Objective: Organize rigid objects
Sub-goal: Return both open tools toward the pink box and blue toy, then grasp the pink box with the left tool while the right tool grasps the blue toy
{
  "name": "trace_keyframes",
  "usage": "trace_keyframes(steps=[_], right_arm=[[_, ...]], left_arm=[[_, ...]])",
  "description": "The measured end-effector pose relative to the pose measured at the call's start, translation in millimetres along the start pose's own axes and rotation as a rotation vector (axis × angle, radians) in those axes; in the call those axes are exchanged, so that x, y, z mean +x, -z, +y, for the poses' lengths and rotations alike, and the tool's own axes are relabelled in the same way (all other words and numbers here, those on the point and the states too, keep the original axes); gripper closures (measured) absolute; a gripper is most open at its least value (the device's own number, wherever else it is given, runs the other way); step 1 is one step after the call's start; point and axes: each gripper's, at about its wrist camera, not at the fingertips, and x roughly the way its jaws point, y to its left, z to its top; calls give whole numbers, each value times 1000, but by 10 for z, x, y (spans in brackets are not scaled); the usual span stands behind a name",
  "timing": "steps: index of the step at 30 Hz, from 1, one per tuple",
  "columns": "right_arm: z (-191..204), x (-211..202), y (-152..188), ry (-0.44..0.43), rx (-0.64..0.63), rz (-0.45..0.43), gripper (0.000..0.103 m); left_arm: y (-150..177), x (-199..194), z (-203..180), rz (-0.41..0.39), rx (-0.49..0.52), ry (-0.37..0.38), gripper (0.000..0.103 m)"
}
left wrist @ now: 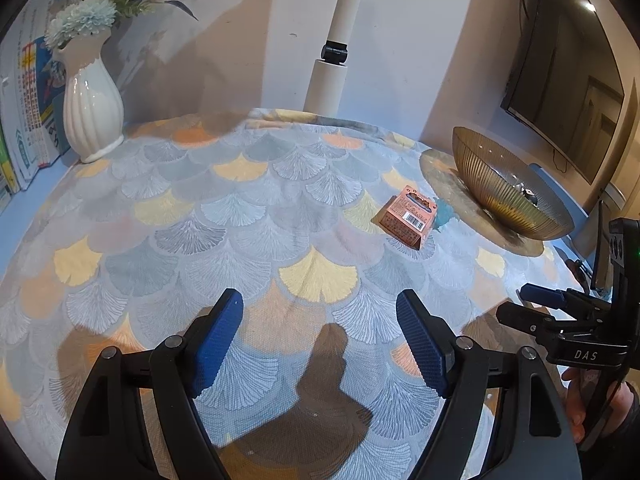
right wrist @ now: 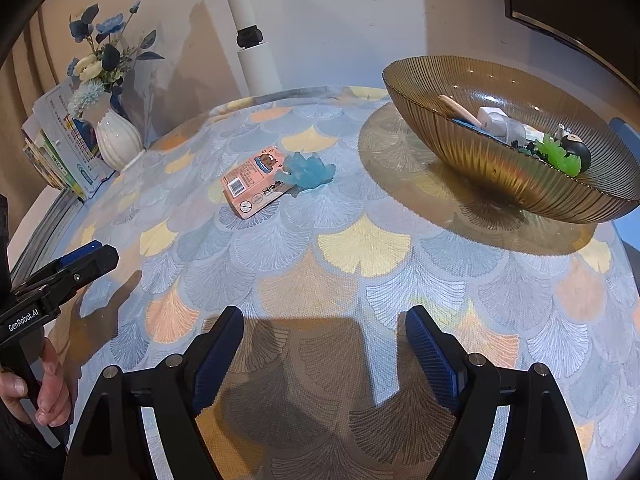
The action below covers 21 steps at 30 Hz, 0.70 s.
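Left tongs (left wrist: 319,306) and right tongs (right wrist: 324,322) are held apart and empty above the bench (right wrist: 360,248), which is draped in a fan-patterned cloth of grey, yellow and orange. "DAS" is read on the right tongs' body in the left view, "GenRobot.AI" on the left tongs' body in the right view. Mid-bench, a pink box (right wrist: 254,184) with a barcode lies touching a blue toy (right wrist: 310,172). A ribbed amber bowl (right wrist: 500,176) holding small items stands beyond. A white vase (left wrist: 93,116), books (left wrist: 28,120) and a wall screen (left wrist: 568,64) are set at the edges.
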Motion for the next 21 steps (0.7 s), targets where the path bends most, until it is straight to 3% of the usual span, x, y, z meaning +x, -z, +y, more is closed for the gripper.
trace_keyframes(steps=[21], right_arm=[[34,10,3,0,-11,3,20]], left_arm=[[9,-24,-27,-8,5,2,24]])
